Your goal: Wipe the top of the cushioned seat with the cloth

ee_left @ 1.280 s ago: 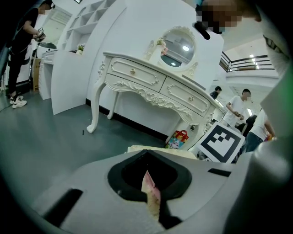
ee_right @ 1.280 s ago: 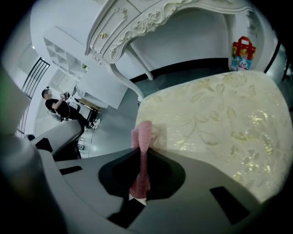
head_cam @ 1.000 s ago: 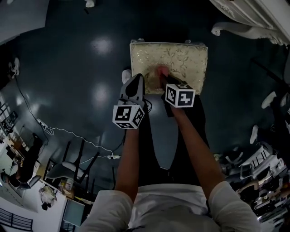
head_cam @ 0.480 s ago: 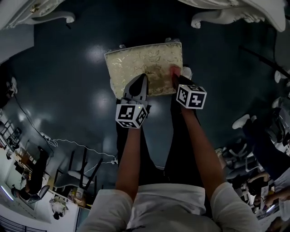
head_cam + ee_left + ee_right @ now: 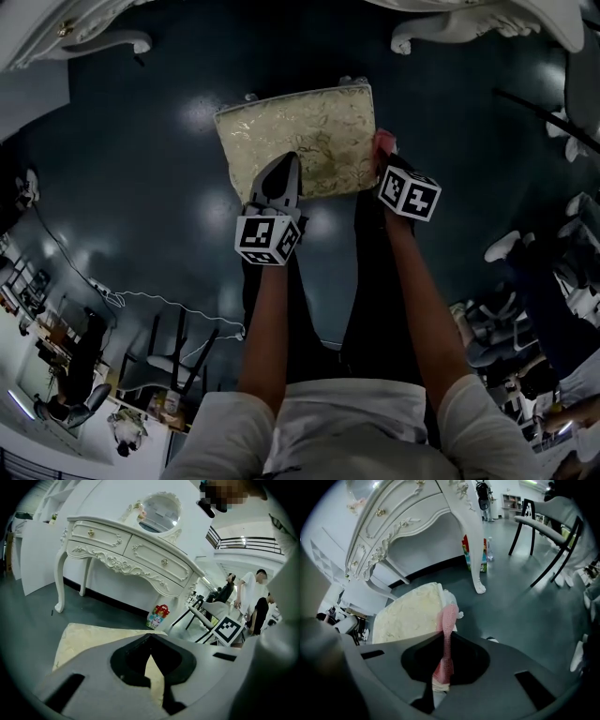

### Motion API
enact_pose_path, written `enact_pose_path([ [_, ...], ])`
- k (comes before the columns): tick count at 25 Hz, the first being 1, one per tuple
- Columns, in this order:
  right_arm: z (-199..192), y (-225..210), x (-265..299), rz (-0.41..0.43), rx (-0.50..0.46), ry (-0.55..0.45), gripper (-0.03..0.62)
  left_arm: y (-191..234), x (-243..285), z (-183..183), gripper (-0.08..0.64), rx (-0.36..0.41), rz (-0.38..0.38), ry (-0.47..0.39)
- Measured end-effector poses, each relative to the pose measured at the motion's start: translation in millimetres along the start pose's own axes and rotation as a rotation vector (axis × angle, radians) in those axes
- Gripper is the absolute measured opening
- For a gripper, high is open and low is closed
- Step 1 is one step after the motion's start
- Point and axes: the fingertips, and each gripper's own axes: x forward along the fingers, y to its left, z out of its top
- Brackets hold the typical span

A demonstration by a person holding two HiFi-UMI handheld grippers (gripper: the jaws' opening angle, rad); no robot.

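Left gripper [image 5: 284, 167]: jaws are drawn together on nothing, with only a sliver of seat fabric seen between them.
Cushioned seat [image 5: 309, 127]: it is spread just ahead of the left jaws, whose tips are seen over its near edge.
Cloth [image 5: 449, 620]: pink, its free end is carried just past the right jaw tips, at the seat's right edge.
Right gripper [image 5: 387, 167]: jaws are clamped tight on the cloth.
Wiping pass: judged to be at the seat's edge. The cloth is best pressed flat on the fabric, gripped firmly and drawn in overlapping strokes.
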Motion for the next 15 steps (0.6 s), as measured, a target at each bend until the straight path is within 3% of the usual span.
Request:
enact_pose_path([
  [5,-13.9,69.9,-9.8,0.101,-0.041,-0.002,0.025,33.3,-26.8,8.8,0.009,-0.023,0.055,-0.029],
  [12,-90.9,217.3,23.8,0.296,-0.197,0.125,0.025,103.7,-84.4,14.1,0.009,-0.056,0.168,-0.069],
  [15,-106.9,269.0,39.6,0.353,-0.256,0.152,0.025,129.4,-108.1,13.7,0.009,-0.076,0.224,-0.08],
])
